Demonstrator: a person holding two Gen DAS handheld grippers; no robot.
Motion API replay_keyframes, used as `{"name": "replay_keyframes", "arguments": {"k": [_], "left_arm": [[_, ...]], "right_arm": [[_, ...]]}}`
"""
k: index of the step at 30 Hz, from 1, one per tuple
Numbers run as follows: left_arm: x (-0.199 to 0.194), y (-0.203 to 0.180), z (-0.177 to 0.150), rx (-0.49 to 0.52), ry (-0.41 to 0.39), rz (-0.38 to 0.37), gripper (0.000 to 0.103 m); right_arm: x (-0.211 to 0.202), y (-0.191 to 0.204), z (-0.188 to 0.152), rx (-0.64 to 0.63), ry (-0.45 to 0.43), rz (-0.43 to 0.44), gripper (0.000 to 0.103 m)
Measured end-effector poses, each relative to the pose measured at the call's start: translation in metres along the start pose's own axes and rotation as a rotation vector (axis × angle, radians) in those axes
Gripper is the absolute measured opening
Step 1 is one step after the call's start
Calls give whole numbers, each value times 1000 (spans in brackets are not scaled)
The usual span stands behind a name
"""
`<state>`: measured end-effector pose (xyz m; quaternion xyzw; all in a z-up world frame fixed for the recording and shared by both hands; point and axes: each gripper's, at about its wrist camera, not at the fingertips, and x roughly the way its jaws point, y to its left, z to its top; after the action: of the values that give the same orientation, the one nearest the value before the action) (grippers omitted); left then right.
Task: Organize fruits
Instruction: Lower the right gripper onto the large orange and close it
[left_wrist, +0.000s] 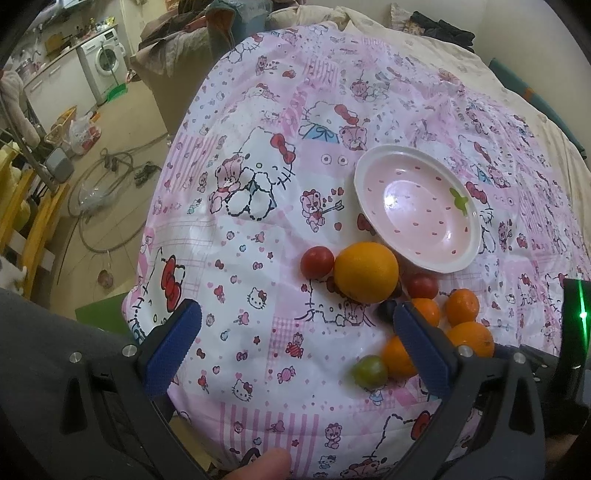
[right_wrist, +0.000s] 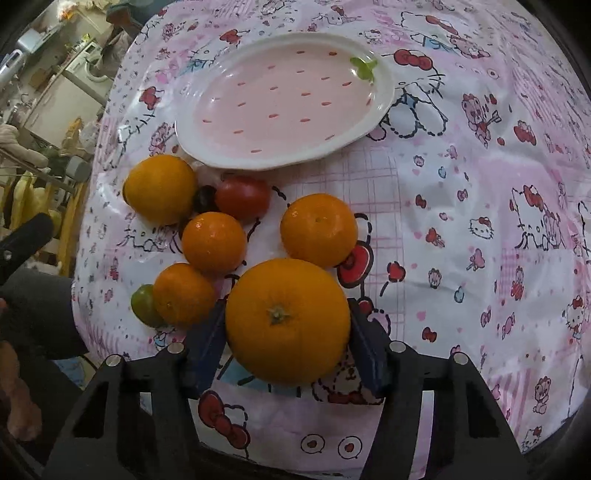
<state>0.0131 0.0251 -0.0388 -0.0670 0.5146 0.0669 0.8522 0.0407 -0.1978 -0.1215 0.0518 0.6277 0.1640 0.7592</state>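
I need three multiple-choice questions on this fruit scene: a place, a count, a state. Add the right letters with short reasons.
1. Where does the green tomato lie? A on the floor; B on the cloth beside a small orange; C on a chair.
2. How many red tomatoes does the left wrist view show? A none; B two; C five.
3. In what state is the plate? A empty; B full of fruit; C upside down.
Answers: 1 B: it sits next to that orange. 2 B: one on each side of the big orange. 3 A: nothing lies in it.
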Motion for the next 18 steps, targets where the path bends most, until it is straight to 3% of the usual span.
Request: {"name": "replay_keyframes", "arguments": {"k": [6,11,16,18], "left_arm": [[0,2,-1,5,1,-10,102],[-2,-1,10,6,32,-43,102],[14,-20,28,52,130,-81,101],[24,-25,35,48,176,-99,94]], "right_arm": [[-20,-12,-2,66,-53,69,62],[-45,-25,-4,116,-155,51,62],[-60,-42,0,209,-229,61,62],[-63,-46,0,228,-239,66,62]]}}
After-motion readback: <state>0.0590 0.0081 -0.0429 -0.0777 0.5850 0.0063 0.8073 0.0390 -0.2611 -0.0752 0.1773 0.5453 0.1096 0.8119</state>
